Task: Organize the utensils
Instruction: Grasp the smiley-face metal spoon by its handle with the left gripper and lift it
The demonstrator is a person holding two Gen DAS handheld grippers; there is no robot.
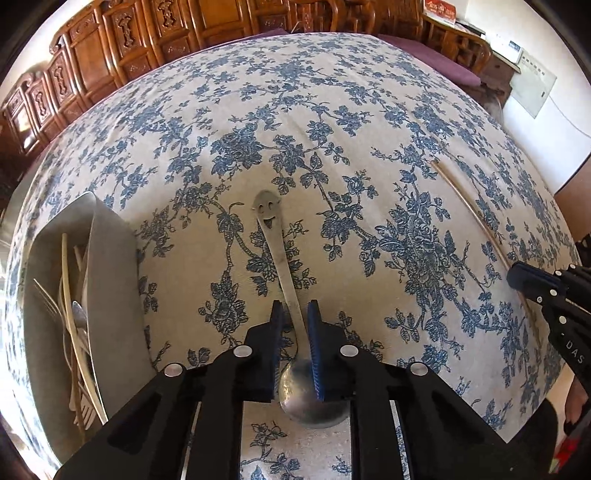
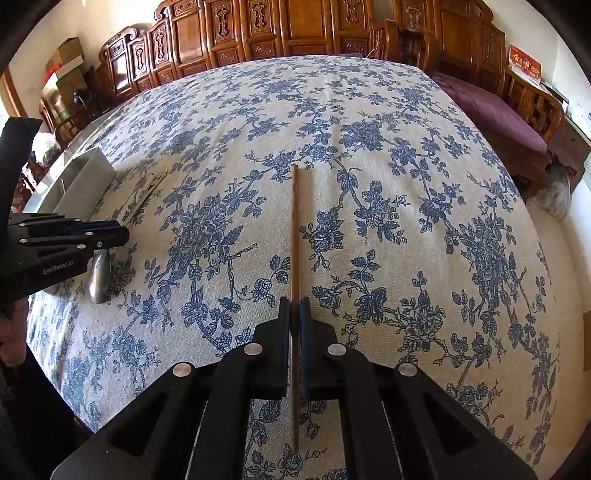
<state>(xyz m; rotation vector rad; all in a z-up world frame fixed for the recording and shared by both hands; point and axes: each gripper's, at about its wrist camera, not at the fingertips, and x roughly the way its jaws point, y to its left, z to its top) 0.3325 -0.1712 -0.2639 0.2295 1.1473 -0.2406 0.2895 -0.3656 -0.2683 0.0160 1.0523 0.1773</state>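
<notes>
A steel spoon (image 1: pixel 280 258) with a smiling face cut into its handle end lies on the flowered tablecloth (image 1: pixel 332 110), its bowl nearest me. My left gripper (image 1: pixel 295 306) points down over the spoon's neck. The jaws stand narrowly on either side of the neck, with a small gap at each pad. A brown chopstick (image 2: pixel 294 229) runs straight away from me, and my right gripper (image 2: pixel 294 301) is shut on its near part. In the right wrist view, the left gripper (image 2: pixel 123 232) hangs above the spoon bowl (image 2: pixel 99 275). The left wrist view shows the chopstick (image 1: pixel 472 210) and the right gripper (image 1: pixel 517 277).
A grey metal tray (image 1: pixel 110 295) at the table's left edge holds several forks, chopsticks and a spoon. Carved wooden cabinets (image 2: pixel 258 29) line the far side. A bench with a purple cushion (image 2: pixel 491 110) stands at the right. A person's hand (image 2: pixel 14 332) shows at the left.
</notes>
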